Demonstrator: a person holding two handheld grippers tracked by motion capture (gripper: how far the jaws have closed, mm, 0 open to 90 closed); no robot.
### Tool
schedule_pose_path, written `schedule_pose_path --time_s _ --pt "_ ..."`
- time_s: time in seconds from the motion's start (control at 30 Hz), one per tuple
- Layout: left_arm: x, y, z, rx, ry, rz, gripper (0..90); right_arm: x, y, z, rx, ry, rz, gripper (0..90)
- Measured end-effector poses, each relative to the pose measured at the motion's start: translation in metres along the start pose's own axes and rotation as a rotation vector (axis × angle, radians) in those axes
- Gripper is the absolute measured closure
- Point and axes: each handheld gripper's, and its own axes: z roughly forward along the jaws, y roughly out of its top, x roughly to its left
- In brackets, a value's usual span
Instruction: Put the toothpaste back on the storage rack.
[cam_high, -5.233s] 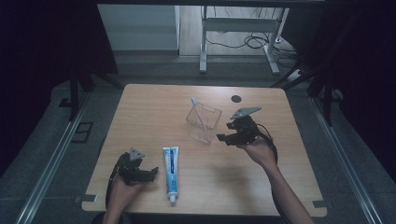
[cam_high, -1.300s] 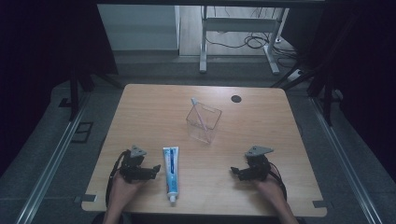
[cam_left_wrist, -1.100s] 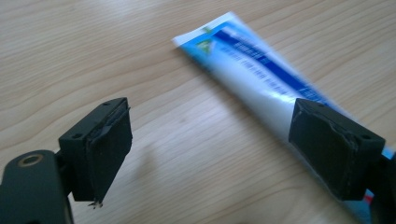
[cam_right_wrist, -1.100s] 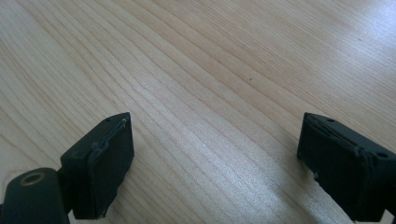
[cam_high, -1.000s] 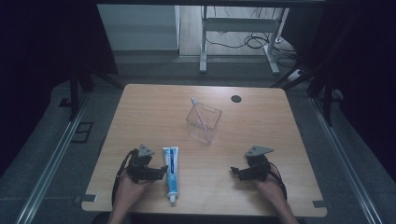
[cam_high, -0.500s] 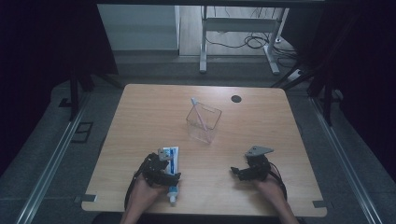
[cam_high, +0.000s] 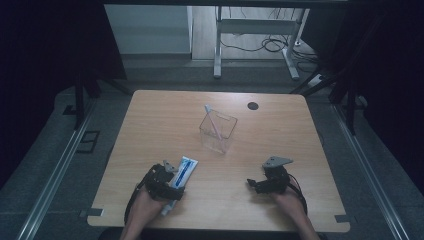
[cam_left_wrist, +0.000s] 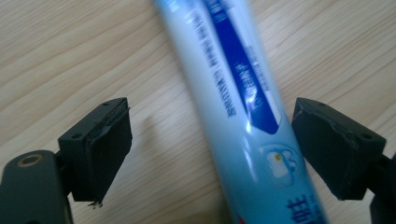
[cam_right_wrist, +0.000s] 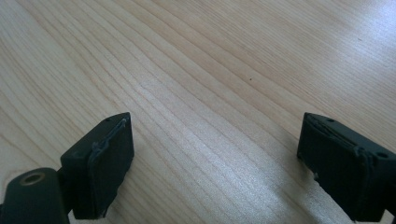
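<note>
A white and blue toothpaste tube (cam_high: 184, 169) lies on the wooden table (cam_high: 150, 125) near its front left. My left gripper (cam_high: 170, 186) is down over the tube's near half. In the left gripper view the tube (cam_left_wrist: 243, 107) runs between the jaws of the left gripper (cam_left_wrist: 219, 149), close to the right pad (cam_left_wrist: 331, 149) and well apart from the left one. The jaws have just been closing a little but stand open. My right gripper (cam_high: 251, 184) rests at the front right, open, with bare wood between the jaws of the right gripper (cam_right_wrist: 219, 158).
A clear plastic box (cam_high: 217, 132) stands mid-table with a toothbrush (cam_high: 212, 117) leaning in it. A small black disc (cam_high: 253, 105) lies near the far edge. Bare wood stretches between the two hands. Dark floor and rails surround the table.
My left gripper has moved right from beside the tube to over it, and the tube now lies between its jaws. The right gripper has kept still at the front right.
</note>
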Motion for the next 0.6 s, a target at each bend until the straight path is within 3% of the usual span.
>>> schedule_pose_path --time_s 0.13,0.37,0.6 --pt "0.008 -0.001 -0.004 0.019 0.011 0.04 16.9 0.0 0.0 0.0 0.0 0.0 0.0 10.5" --pt "0.012 0.006 -0.002 0.066 -0.071 0.044 28.1 0.0 0.0 0.0 -0.001 0.0 0.0 10.5" --pt "0.009 0.021 0.004 0.119 -0.094 0.055 34.5 0.0 0.0 0.0 -0.001 0.0 0.0 10.4"
